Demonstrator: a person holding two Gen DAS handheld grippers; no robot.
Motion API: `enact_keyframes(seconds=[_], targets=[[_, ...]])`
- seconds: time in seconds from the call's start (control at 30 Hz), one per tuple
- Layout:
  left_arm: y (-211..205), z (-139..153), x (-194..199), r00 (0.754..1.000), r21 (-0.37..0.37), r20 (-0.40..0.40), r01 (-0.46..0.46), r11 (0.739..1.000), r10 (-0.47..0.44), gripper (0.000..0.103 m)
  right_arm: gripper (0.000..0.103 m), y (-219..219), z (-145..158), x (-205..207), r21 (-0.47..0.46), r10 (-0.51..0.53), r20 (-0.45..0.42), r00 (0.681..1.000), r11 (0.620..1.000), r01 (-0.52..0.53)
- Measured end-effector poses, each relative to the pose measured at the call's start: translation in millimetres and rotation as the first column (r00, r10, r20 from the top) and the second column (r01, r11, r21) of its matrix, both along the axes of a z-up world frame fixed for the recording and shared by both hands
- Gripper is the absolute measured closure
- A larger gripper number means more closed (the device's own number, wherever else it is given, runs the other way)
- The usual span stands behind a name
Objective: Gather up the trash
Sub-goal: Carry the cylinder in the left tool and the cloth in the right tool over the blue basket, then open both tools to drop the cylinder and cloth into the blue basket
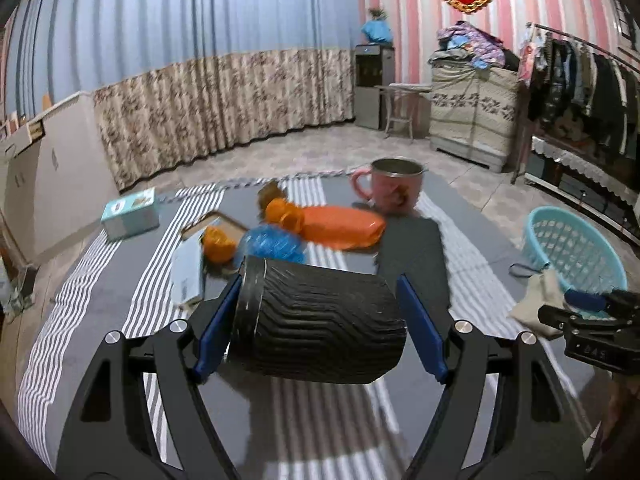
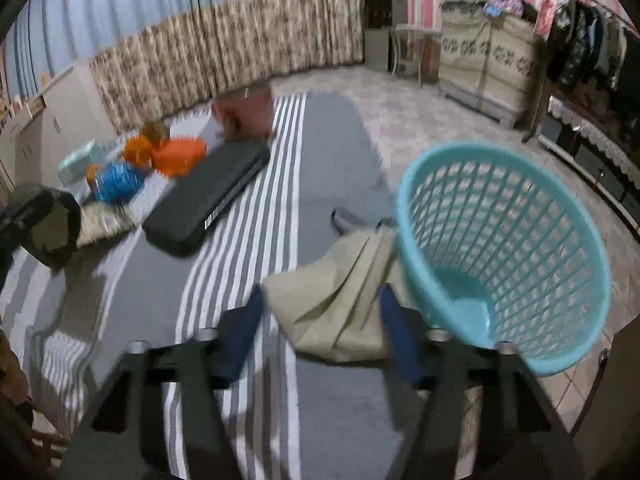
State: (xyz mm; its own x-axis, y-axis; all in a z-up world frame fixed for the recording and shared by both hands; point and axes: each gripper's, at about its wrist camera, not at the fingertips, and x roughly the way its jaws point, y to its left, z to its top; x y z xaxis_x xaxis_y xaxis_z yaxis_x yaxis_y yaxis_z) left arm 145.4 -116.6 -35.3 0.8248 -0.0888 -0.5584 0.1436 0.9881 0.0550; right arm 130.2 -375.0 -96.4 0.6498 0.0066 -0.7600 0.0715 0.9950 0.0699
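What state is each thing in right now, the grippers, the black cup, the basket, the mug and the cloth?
Left gripper: closed on the black cup.
Black cup: on its side, held off the mat.
Right gripper: open, fingers either side of the cloth.
Cloth: crumpled, lying against the basket.
Basket: tipped on its side, nothing visible inside.
Mug: upright on the mat.

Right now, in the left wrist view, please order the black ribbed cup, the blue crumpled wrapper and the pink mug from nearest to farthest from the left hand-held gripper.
1. Black ribbed cup: lying sideways between the fingers of the left hand-held gripper.
2. Blue crumpled wrapper: just behind the cup, slightly left.
3. Pink mug: far end of the striped mat, right of centre.
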Motion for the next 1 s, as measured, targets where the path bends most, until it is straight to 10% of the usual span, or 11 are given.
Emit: enact_keyframes(seconds=[0.27,0.63,1.0], targets=[[3,1,4,1.000,-0.012,0.000,-0.002,1.000,0.002,0.028,0.086,-3,4,-1,-0.023,-0.004,0.029,1.000,1.000,0.004],[-88,42,3,0.982,-0.044,0.104,0.162,0.986,-0.157,0.028,0.087,-96,106,-42,0.061,-0.129,0.279,0.952,0.991,0.117],[-213,24,19,0.937,-0.042,0.063,0.346,0.937,-0.343,0.028,0.087,-166,88,-60,0.044,-0.289,0.317,0.903,0.956,0.290]])
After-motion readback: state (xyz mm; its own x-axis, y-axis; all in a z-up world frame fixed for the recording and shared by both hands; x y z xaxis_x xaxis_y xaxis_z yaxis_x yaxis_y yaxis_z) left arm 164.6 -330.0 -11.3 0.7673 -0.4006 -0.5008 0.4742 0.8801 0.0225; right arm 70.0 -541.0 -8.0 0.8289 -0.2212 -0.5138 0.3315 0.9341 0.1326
